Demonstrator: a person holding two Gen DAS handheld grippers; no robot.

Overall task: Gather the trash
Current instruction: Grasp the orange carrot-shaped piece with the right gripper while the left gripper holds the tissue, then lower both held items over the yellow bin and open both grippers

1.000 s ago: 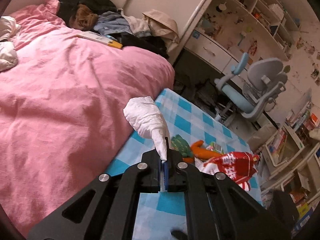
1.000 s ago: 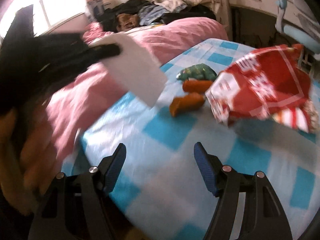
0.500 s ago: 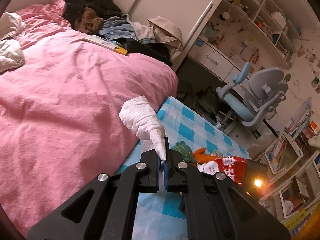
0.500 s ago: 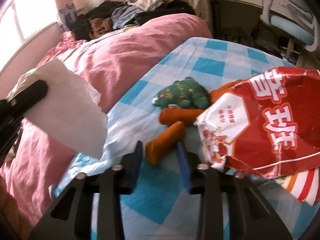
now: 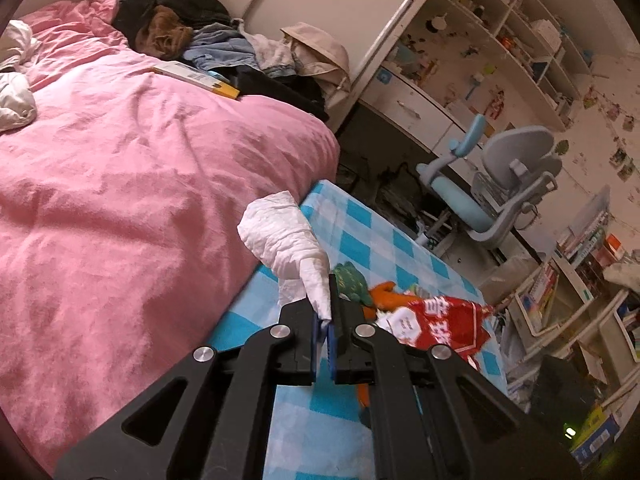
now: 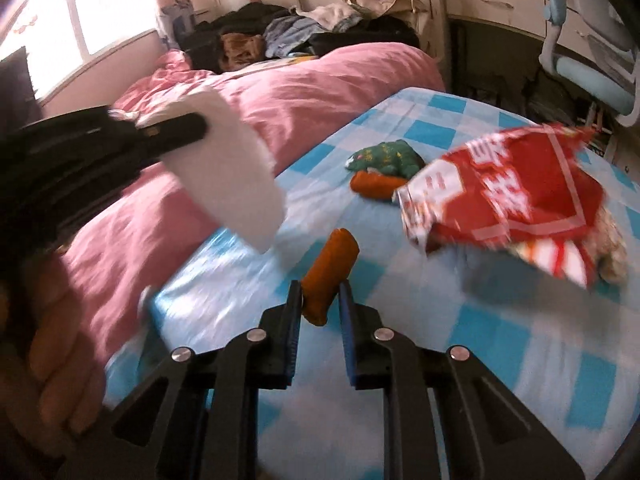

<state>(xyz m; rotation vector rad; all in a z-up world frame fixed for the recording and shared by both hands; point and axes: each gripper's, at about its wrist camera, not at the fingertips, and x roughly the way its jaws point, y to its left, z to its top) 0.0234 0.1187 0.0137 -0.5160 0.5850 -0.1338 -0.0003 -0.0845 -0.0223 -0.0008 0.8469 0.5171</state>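
Note:
My left gripper (image 5: 325, 312) is shut on a crumpled white tissue (image 5: 286, 242) and holds it above the blue checked sheet (image 5: 360, 236). It also shows in the right wrist view (image 6: 176, 132), with the tissue (image 6: 236, 192) hanging from it. My right gripper (image 6: 320, 300) is shut on an orange stick-shaped piece (image 6: 328, 276), lifted a little off the sheet. A red snack bag (image 6: 516, 204), a second orange piece (image 6: 374, 186) and a green wrapper (image 6: 386, 156) lie further back on the sheet.
A pink duvet (image 5: 140, 160) covers the bed to the left, with a pile of clothes (image 5: 224, 44) at its far end. A blue desk chair (image 5: 500, 184), a white desk and cluttered shelves (image 5: 480, 40) stand beyond the bed.
My right gripper moved in on the orange piece, closed on it and lifted it. The left gripper kept hold of the tissue and shifted slightly.

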